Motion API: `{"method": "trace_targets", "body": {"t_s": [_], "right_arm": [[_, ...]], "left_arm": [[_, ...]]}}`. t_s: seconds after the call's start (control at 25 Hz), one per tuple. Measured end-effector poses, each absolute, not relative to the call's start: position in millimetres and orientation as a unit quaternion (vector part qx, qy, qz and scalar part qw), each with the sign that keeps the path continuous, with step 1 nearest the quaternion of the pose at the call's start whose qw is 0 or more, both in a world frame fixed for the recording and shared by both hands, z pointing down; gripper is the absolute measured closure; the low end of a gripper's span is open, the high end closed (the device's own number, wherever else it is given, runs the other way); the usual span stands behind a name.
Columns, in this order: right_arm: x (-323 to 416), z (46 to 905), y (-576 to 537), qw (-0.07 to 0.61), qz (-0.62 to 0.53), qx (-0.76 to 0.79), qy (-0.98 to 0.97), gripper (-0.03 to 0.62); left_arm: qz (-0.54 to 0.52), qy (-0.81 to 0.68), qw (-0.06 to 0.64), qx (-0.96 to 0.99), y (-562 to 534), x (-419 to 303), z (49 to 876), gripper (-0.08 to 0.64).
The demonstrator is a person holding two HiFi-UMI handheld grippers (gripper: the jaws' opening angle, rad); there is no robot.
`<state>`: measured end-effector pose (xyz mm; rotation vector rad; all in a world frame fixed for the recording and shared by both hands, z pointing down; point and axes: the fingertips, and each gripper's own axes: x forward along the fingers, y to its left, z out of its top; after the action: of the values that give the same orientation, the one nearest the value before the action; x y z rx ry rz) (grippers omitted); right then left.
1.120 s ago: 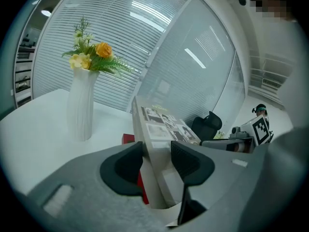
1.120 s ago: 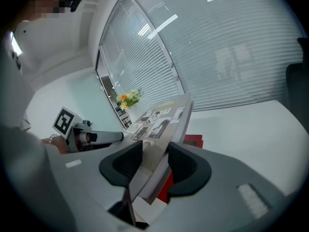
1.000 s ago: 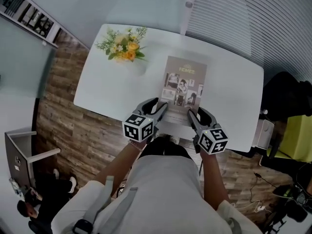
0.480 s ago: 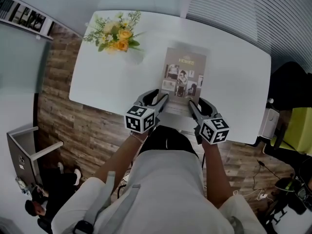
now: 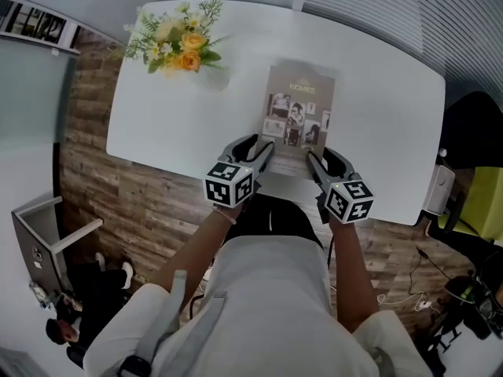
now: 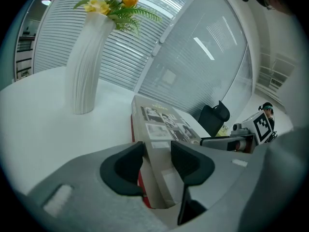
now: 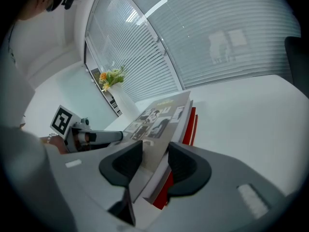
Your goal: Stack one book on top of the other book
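the left hand-held gripper (image 6: 157,151) is clenched on the near left corner of the grey hardcover book with black-and-white photographs on its cover (image 5: 301,104). the right hand-held gripper (image 7: 155,151) grasps the near right corner the same way. the book runs straight ahead from both sets of jaws. a flat red book (image 7: 192,124) shows directly under it, just below the lower pad of each hand-held gripper. i cannot tell whether the two books already touch along their whole length. the pair lies on the white bench (image 5: 377,132). a tall white ribbed vase of yellow flowers (image 6: 87,66) stands well ahead and to the left of the left hand-held gripper.

this looks like the set-down, so the work is in the landing.
- hold both corners at the same height, so the grey book comes down flat and not on one edge.
- check the red edges on either side of the jaws and square the top book to them before letting go.
- the lower pads sit close to the red book, so a hard press could pinch it or push it away.
- release both grips together, then draw the jaws straight back without dragging the top book.
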<state>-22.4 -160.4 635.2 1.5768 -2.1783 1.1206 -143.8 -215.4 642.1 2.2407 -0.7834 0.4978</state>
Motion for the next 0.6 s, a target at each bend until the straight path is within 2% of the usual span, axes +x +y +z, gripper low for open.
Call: {"method": "trace_targets", "body": {"t_s": [0.6], "right_arm": [[-20,647,-154,0.147,0.369,0.552,-0.733,0.408]], "left_arm": [[0.205,-0.311,0.340,0.863,-214,-145,647,0.388]]}}
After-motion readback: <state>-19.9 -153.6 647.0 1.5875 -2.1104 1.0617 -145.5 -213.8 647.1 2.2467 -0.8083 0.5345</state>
